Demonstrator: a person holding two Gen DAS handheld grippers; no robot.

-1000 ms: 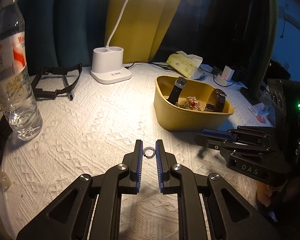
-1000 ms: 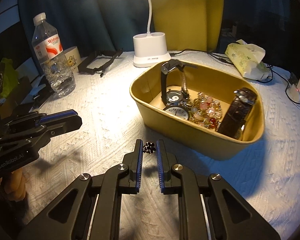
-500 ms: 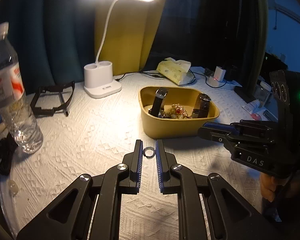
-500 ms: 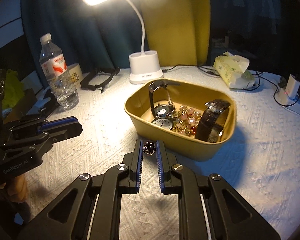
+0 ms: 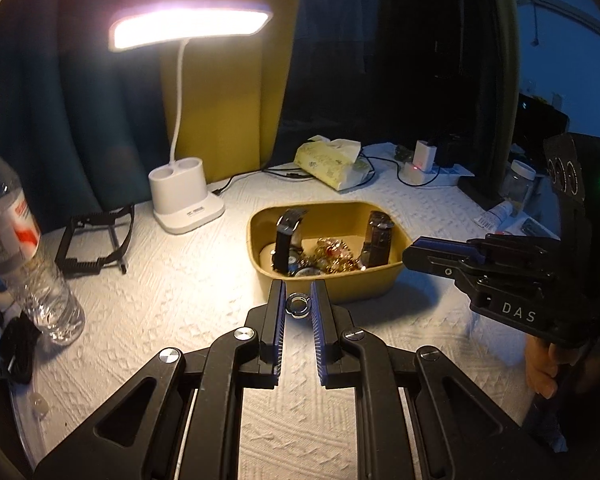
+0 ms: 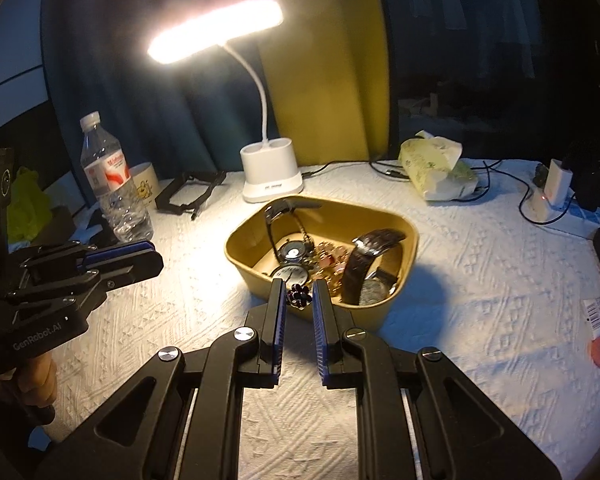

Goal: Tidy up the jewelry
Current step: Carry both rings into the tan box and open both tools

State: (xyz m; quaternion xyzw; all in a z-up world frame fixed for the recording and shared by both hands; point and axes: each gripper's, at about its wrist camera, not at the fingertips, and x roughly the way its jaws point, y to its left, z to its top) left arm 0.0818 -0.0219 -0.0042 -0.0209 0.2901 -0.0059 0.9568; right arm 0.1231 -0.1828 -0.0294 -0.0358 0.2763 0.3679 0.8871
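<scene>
My left gripper (image 5: 298, 305) is shut on a plain silver ring (image 5: 297, 305), held above the cloth just short of the yellow tray (image 5: 374, 286). My right gripper (image 6: 299, 295) is shut on a dark flower-shaped ring (image 6: 299, 295), held over the near rim of the tray (image 6: 410, 240). The tray holds watches (image 6: 374, 264), a pocket watch (image 6: 290, 274) and a pile of gold and pink jewelry (image 6: 328, 256). Each gripper shows in the other's view: the right one (image 5: 432, 254) to the right of the tray, the left one (image 6: 136, 258) to its left.
A lit white desk lamp (image 5: 184, 204) stands behind the tray. A water bottle (image 5: 16, 248) and a black frame (image 5: 96, 236) are at the left. A tissue pack (image 5: 332, 162), a charger with cables (image 5: 420, 164) and small items sit at the back right on the white cloth.
Both grippers have risen and pulled back from the table with their rings still held; the tray now sits lower and smaller in both views.
</scene>
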